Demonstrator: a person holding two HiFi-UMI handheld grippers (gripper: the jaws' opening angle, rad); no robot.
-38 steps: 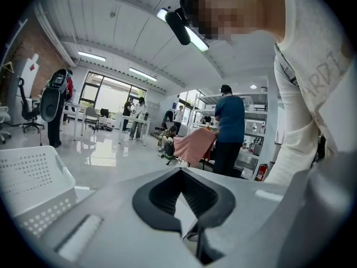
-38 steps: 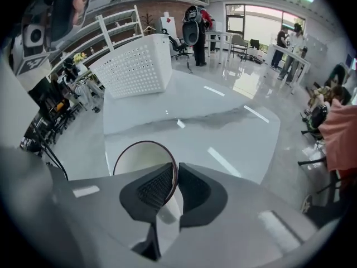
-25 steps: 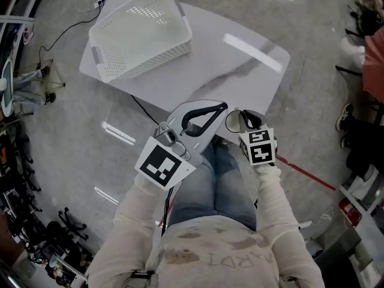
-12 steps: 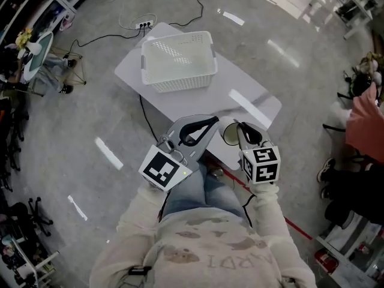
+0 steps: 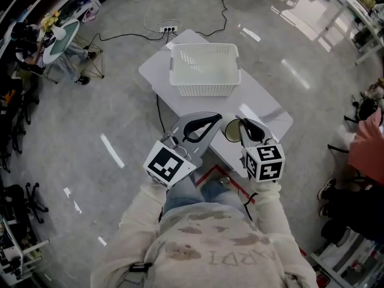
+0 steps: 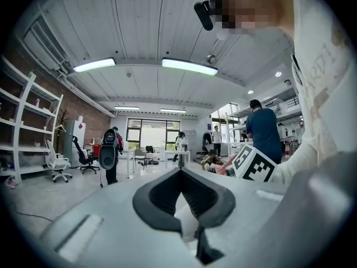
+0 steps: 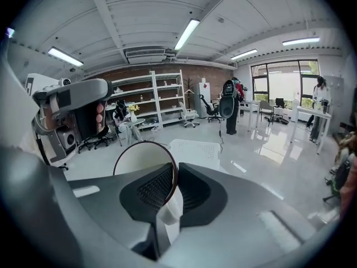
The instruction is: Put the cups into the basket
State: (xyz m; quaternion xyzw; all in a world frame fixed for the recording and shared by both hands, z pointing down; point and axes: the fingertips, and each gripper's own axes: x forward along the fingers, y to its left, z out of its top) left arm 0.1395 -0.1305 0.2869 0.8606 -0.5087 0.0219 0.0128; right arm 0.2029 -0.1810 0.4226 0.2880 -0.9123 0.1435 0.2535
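Note:
A white slatted basket (image 5: 204, 69) stands empty on the far part of a white table (image 5: 267, 110). My right gripper (image 5: 240, 123) hovers over the table's near edge, shut on the rim of a cream cup (image 5: 231, 132) with a brown lip. In the right gripper view the cup (image 7: 142, 163) is pinched at my right gripper (image 7: 173, 169), with the basket (image 7: 195, 149) beyond it. My left gripper (image 5: 217, 119) is beside it, jaws together. In the left gripper view my left gripper (image 6: 181, 172) points up into the room; a white patch shows behind the tips, and no cup is visible.
A power strip (image 5: 163, 27) and cables lie on the floor beyond the table. A red tape line (image 5: 219, 173) runs under the near edge. Shelving and chairs line the left side (image 5: 18, 101); a person (image 5: 366, 155) is at the right.
The head view has swung: table and basket shifted from upper left to straight ahead of the grippers. Both grippers kept their pose, the right still holding the cup.

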